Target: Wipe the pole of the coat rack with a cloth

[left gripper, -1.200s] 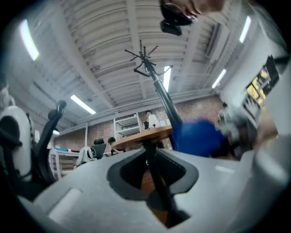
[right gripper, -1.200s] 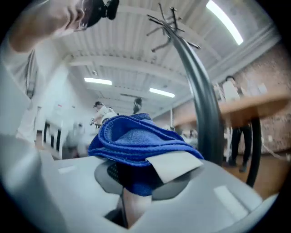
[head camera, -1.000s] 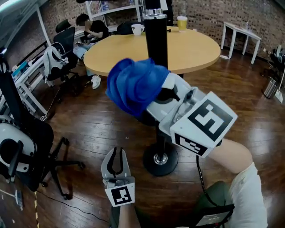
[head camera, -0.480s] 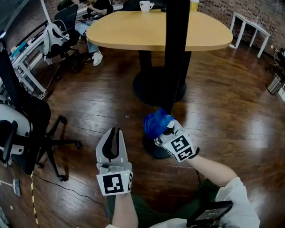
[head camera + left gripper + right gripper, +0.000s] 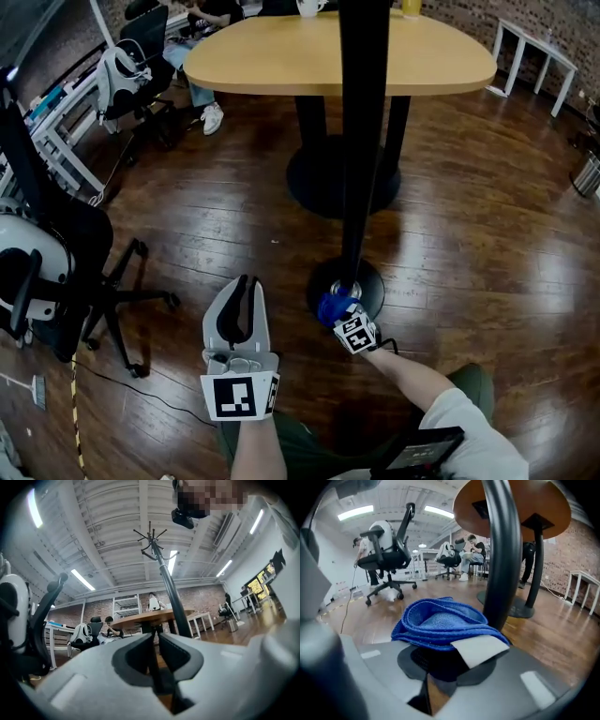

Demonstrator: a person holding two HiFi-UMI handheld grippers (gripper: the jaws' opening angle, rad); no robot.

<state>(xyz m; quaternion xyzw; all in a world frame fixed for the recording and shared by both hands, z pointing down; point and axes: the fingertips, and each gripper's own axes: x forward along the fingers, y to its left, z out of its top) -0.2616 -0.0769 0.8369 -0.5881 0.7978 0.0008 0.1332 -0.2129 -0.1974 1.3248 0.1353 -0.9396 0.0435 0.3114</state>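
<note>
Here we hold the right tongs [image 5: 337,313] low over the dark, glossy wooden plank floor [image 5: 206,234], clenched on the crumpled blue microfibre cloth [image 5: 329,306]. The cloth sits against the foot of the coat rack's tall black metal pole [image 5: 362,141], just above the rack's round black base [image 5: 370,281]. In the right gripper view the cloth [image 5: 440,623] bulges out of the right tongs [image 5: 452,656] with a white label showing at its edge, and its right side meets the pole [image 5: 501,550]. Our left tongs [image 5: 246,280] hang near the base on its left, apart from the rack. In the left gripper view the left tongs [image 5: 157,637] are pressed together with nothing between them and tilt upward, so we see the pole [image 5: 169,590] rise to its hooks against a white ribbed ceiling with strip lights [image 5: 82,579]. Behind the rack stands a round light-wood bench [image 5: 281,61] on a dark pedestal. A black swivel office chair [image 5: 56,281] stands on the floor to the left, and a small white side table [image 5: 525,49] stands at the far right by a brick wall. A seated person [image 5: 474,550] is visible at desks across the room.
</note>
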